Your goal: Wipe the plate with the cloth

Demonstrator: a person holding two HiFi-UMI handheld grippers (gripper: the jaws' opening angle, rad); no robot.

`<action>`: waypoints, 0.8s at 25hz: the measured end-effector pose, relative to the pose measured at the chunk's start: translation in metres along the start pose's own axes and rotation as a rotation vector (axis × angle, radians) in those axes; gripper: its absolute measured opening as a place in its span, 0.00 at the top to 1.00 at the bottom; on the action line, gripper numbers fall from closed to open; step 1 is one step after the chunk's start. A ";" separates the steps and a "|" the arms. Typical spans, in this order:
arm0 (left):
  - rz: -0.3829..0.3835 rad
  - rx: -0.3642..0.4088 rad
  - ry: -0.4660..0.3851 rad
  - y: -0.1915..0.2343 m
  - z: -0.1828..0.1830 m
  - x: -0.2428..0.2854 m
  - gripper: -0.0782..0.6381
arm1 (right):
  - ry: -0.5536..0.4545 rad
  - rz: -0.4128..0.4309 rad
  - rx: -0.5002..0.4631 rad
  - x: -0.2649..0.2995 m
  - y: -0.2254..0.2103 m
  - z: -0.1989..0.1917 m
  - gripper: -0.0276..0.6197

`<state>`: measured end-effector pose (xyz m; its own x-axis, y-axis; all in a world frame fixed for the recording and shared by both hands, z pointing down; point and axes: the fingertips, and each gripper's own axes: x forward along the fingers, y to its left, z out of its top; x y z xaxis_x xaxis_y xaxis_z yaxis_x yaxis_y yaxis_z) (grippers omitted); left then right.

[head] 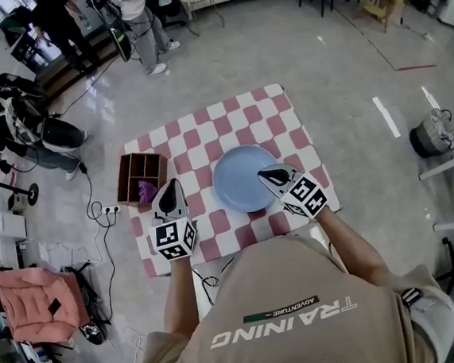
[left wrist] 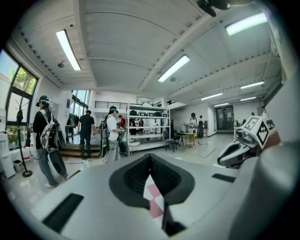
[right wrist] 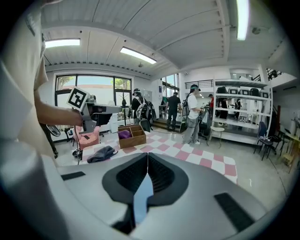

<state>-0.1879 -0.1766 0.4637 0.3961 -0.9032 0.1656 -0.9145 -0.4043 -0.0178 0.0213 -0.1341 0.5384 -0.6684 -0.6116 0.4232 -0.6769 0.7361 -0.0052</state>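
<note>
A round light-blue plate (head: 238, 175) lies in the middle of the red-and-white checked tablecloth (head: 206, 127). The purple cloth (head: 147, 192) sits bunched in a compartment of the wooden box (head: 134, 168) at the table's left edge; the right gripper view also shows that cloth (right wrist: 124, 134). My left gripper (head: 169, 185) hangs just right of the box, above the tablecloth, jaws shut with nothing in them (left wrist: 150, 157). My right gripper (head: 263, 173) hovers over the plate's right rim. Its jaws are shut and empty (right wrist: 147, 157), with the blue plate (right wrist: 142, 197) showing below them.
The table is small, with floor all round. A power strip and cables (head: 110, 209) lie on the floor left of the box, and a pink chair (head: 35, 303) stands further left. Several people and metal shelving (left wrist: 150, 124) stand at the far side of the room.
</note>
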 end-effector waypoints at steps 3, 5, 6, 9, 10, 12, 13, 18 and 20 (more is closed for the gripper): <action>-0.049 -0.033 -0.047 -0.011 0.028 0.016 0.87 | -0.033 -0.008 -0.042 -0.008 -0.013 0.035 0.93; -0.058 -0.041 -0.072 -0.014 0.041 0.023 0.87 | -0.057 -0.009 -0.084 -0.014 -0.017 0.058 0.93; -0.057 -0.041 -0.084 -0.015 0.047 0.026 0.87 | -0.069 -0.012 -0.112 -0.016 -0.018 0.068 0.93; -0.051 -0.041 -0.116 -0.017 0.065 0.032 0.87 | -0.107 -0.026 -0.171 -0.017 -0.022 0.092 0.93; -0.051 -0.040 -0.123 -0.018 0.071 0.034 0.87 | -0.120 -0.027 -0.173 -0.018 -0.022 0.099 0.93; -0.049 -0.034 -0.141 -0.021 0.082 0.035 0.87 | -0.148 -0.028 -0.167 -0.019 -0.021 0.111 0.93; -0.045 -0.028 -0.152 -0.022 0.088 0.036 0.87 | -0.160 -0.029 -0.167 -0.020 -0.021 0.117 0.93; -0.043 0.011 -0.200 -0.027 0.117 0.037 0.87 | -0.195 -0.069 -0.204 -0.022 -0.022 0.145 0.93; -0.046 0.020 -0.209 -0.030 0.124 0.037 0.87 | -0.225 -0.117 -0.205 -0.026 -0.027 0.158 0.93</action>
<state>-0.1355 -0.2164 0.3480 0.4480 -0.8930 -0.0416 -0.8939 -0.4468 -0.0350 0.0086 -0.1841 0.3844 -0.6564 -0.7278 0.1987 -0.6925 0.6857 0.2241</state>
